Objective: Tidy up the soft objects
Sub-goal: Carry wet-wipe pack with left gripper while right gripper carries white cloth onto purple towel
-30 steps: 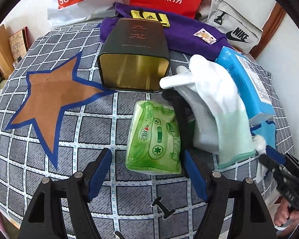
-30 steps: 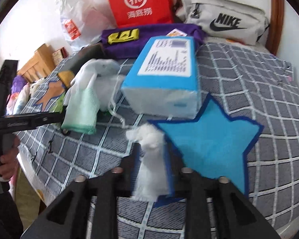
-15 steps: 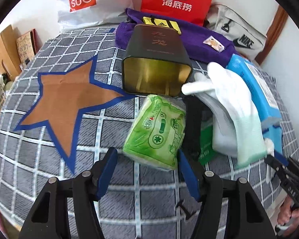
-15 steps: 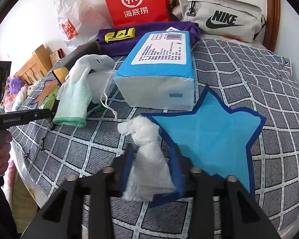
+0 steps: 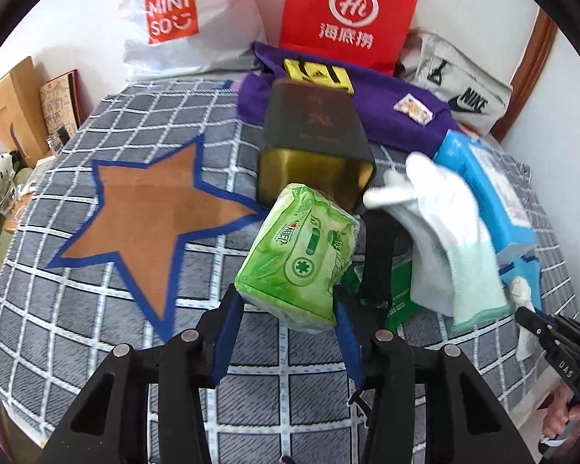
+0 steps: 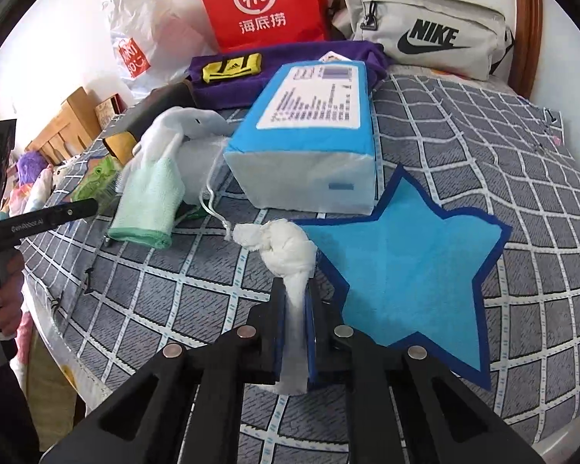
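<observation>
"MINISO" on white bag (image 5: pixel 181 27), "NIKE" on grey pouch (image 6: pixel 425 38).

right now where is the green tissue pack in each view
Left wrist view: the green plastic tissue pack sits at centre, gripped in the left gripper, in front of the dark tin box.
Right wrist view: the same pack is small at the left edge, behind the white glove.
Shared landmark: the red paper bag against the back wall.

Both wrist views overlook the bed (image 5: pixel 77 232), sharing the glove (image 6: pixel 150 189).
</observation>
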Demonstrator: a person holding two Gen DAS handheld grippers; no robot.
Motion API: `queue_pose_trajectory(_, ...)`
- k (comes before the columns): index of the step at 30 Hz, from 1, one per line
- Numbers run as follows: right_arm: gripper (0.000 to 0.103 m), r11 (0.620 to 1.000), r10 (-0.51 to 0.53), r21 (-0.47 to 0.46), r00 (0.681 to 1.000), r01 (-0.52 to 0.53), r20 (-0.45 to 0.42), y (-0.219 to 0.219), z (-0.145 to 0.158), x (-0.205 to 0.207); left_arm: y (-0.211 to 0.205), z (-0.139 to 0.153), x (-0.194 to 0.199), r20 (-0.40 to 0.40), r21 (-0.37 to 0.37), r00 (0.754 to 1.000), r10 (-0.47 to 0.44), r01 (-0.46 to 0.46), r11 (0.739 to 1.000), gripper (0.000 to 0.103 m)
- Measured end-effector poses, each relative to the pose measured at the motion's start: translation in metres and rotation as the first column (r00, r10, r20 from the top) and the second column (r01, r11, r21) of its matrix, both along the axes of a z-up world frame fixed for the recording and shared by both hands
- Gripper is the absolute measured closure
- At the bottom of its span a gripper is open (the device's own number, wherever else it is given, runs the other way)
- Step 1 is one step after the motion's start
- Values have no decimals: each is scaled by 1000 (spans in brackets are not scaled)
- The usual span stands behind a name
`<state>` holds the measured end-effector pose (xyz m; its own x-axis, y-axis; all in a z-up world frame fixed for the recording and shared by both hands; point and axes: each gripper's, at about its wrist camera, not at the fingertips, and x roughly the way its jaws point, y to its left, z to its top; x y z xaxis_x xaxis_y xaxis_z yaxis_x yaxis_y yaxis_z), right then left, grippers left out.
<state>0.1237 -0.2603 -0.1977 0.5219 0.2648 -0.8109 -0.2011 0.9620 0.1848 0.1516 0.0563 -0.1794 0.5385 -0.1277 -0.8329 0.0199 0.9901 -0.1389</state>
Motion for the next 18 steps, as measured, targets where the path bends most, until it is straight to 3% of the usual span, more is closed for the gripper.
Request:
queue_pose_trajectory(10,94,1000,11,15,998,-12,55,4,37,-2,3,30,-4,49,-51,999,11,-9,999,59)
queue_pose_trajectory(18,94,999,-15,35,995,11,96,4,67,21,1,49,8,73,-66,997,9,-4,998,59)
